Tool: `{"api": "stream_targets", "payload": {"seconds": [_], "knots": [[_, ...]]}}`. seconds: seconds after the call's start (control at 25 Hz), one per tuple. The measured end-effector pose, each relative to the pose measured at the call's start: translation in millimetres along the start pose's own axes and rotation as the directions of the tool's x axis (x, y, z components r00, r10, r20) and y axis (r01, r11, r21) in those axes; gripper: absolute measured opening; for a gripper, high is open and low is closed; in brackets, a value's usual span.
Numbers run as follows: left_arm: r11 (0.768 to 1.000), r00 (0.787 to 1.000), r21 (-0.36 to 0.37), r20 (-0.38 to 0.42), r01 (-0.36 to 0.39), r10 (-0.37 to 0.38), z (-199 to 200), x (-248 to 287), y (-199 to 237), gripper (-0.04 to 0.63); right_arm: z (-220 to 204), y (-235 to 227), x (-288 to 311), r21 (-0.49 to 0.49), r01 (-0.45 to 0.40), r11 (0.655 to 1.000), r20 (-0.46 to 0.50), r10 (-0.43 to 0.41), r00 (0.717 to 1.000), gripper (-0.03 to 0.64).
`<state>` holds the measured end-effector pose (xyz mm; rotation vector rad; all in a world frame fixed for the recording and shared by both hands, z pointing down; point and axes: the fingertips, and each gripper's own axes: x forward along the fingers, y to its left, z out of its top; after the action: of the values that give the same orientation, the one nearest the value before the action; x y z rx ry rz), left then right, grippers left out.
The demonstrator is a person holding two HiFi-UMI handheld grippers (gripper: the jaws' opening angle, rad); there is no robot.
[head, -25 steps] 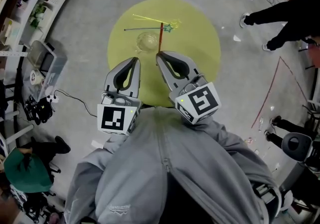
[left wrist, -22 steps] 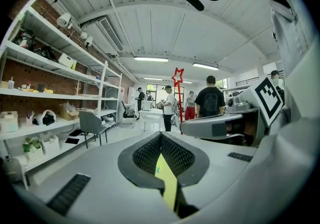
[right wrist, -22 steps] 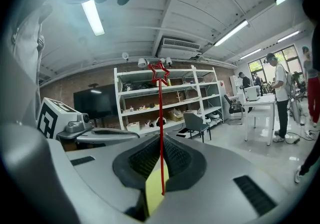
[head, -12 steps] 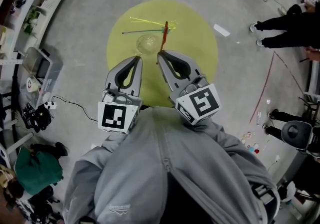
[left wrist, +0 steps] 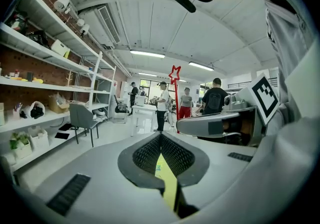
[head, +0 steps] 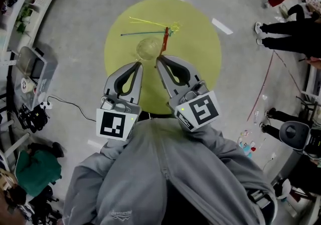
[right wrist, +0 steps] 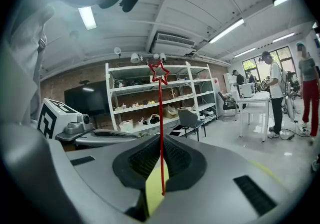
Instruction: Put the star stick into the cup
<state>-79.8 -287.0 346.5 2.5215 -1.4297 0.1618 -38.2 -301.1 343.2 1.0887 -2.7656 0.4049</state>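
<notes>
A clear cup [head: 148,47] stands on the round yellow table [head: 200,53], just beyond both grippers. My right gripper [head: 159,60] is shut on a red star stick [head: 164,42], which rises upright from the jaws just right of the cup. In the right gripper view the stick [right wrist: 161,128] stands pinched between the pads of the right gripper [right wrist: 159,168], its star [right wrist: 159,72] at the top. My left gripper [head: 139,65] is shut with nothing in it, close beside the right one. The left gripper view shows the left gripper [left wrist: 162,163] and the red stick [left wrist: 175,93].
A yellow stick [head: 150,21] and a green stick [head: 143,32] lie on the table behind the cup. People stand at the far right [head: 288,23]. Shelves and boxes [head: 30,63] line the left side, with a cable on the floor.
Both grippers stay side by side near the cup. The red stick's top now leans slightly right. The head view has shifted a little.
</notes>
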Motion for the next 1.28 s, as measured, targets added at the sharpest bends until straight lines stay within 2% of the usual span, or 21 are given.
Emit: {"api": "stream_targets", "payload": {"seconds": [0.52, 1.28], "knots": [[1.0, 0.998, -0.007, -0.053, 0.015, -0.015, -48, 37, 37, 0.017, -28, -36, 46, 0.023, 0.019, 1.0, 0.028, -0.02, 0.999, 0.035], [0.998, 0.992, -0.022, -0.115, 0.051, -0.054, -130, 79, 56, 0.017, -109, -75, 89, 0.043, 0.053, 0.998, -0.021, -0.052, 0.998, 0.035]]}}
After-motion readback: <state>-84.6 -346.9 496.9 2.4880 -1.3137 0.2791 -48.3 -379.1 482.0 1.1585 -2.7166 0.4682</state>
